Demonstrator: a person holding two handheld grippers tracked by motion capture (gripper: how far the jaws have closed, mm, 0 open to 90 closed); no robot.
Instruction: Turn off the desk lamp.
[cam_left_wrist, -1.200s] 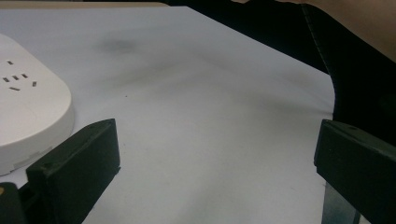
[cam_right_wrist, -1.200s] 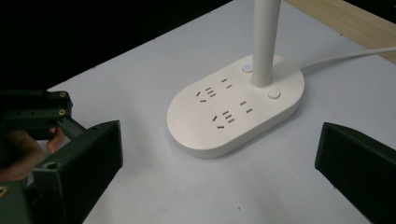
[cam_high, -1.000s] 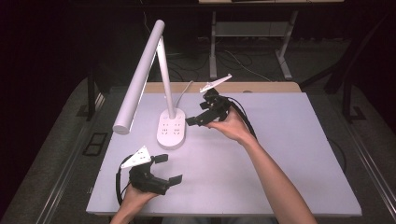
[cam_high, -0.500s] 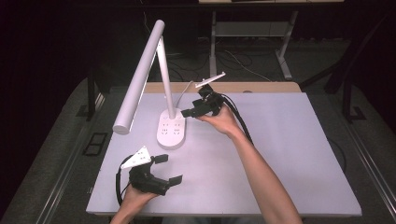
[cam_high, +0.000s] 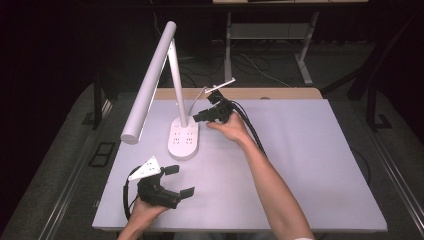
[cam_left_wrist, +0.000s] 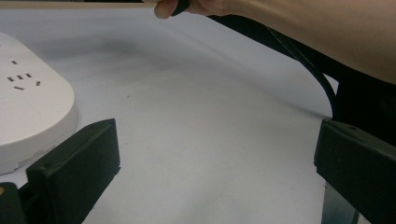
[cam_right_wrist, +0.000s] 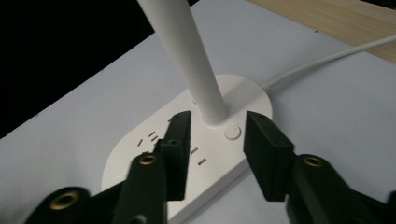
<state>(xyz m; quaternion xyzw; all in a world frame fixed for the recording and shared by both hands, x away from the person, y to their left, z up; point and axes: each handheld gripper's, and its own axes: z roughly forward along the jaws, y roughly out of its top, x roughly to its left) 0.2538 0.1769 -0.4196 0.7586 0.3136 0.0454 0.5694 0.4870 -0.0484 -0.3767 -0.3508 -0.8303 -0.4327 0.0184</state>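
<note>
The left hand-held gripper (cam_high: 177, 181) rests low on the desk (cam_high: 310, 165), jaws wide apart and holding nothing, well short of the lamp base (cam_high: 183, 138), which lies ahead of it and to its left. The white desk lamp (cam_high: 150, 85) stands on that base, its head tilted down toward the left. The right hand-held gripper (cam_high: 199, 118) sits just beside the base; its jaws stand apart, flanking the stem (cam_right_wrist: 196, 65) and a round button (cam_right_wrist: 232, 132) without touching. A white cord (cam_right_wrist: 327, 58) runs off beyond it.
</note>
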